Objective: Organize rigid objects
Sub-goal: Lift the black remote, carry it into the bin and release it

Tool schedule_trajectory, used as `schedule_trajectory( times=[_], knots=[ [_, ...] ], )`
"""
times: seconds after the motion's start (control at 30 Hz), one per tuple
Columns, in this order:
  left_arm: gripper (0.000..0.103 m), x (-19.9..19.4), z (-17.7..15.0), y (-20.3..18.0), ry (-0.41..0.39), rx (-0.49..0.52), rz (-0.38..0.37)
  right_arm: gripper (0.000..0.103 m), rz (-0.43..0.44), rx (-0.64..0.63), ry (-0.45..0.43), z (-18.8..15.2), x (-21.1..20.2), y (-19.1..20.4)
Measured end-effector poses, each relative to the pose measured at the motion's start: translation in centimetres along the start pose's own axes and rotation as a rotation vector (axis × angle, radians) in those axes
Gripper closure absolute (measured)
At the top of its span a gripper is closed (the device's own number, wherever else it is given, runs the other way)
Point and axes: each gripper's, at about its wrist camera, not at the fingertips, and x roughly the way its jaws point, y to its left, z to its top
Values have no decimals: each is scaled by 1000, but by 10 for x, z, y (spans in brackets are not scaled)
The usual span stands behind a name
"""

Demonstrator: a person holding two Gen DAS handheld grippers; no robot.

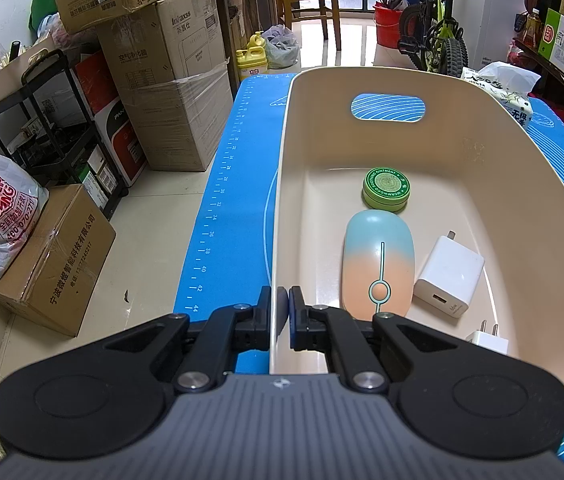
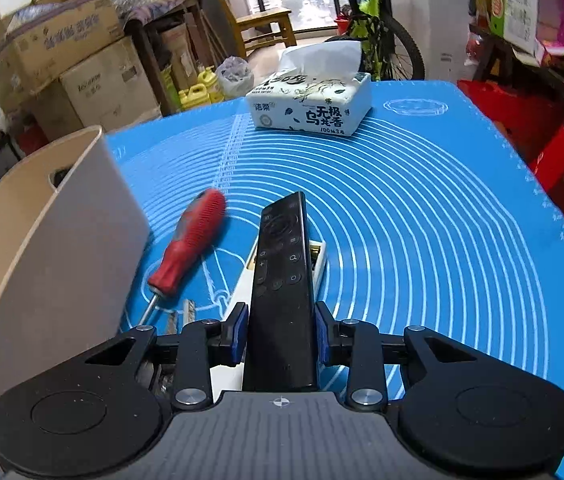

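The right tool (image 2: pixel 282 330) is clenched on the black remote (image 2: pixel 280 280), pads on its two long edges near the lower end, its far end tilted up over a white remote (image 2: pixel 318 258) on the counter. The left tool (image 1: pixel 280 312) is pinched onto the near wall of the beige bin (image 1: pixel 282 200), steadying it. The bin stands left of the remote, past the red screwdriver (image 2: pixel 186 248). I'd carry the remote level, clear the rim, and lower it beside the mouse (image 1: pixel 378 264), charger (image 1: pixel 448 276) and green tin (image 1: pixel 386 190) before letting go.
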Motion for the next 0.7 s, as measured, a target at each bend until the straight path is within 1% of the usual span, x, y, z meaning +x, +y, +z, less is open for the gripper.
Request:
schedule_trajectory(
  times=[0.13, 0.33, 0.37, 0.4, 0.5, 0.7],
  knots=[
    [95, 0, 0, 0, 0, -1, 0, 63, 35, 43, -8, 0, -3, -7],
    [94, 0, 0, 0, 0, -1, 0, 66, 73, 96, -60, 4, -18, -18],
    [94, 0, 0, 0, 0, 0, 0, 71, 78, 100, -66, 5, -20, -19],
    [94, 0, 0, 0, 0, -1, 0, 80, 81, 106, -71, 6, -22, -20],
    [94, 0, 0, 0, 0, -1, 0, 80, 102, 120, -57, 8, -23, -22],
    [94, 0, 0, 0, 0, 1, 0, 80, 105, 121, -68, 6, -25, -22]
  ],
)
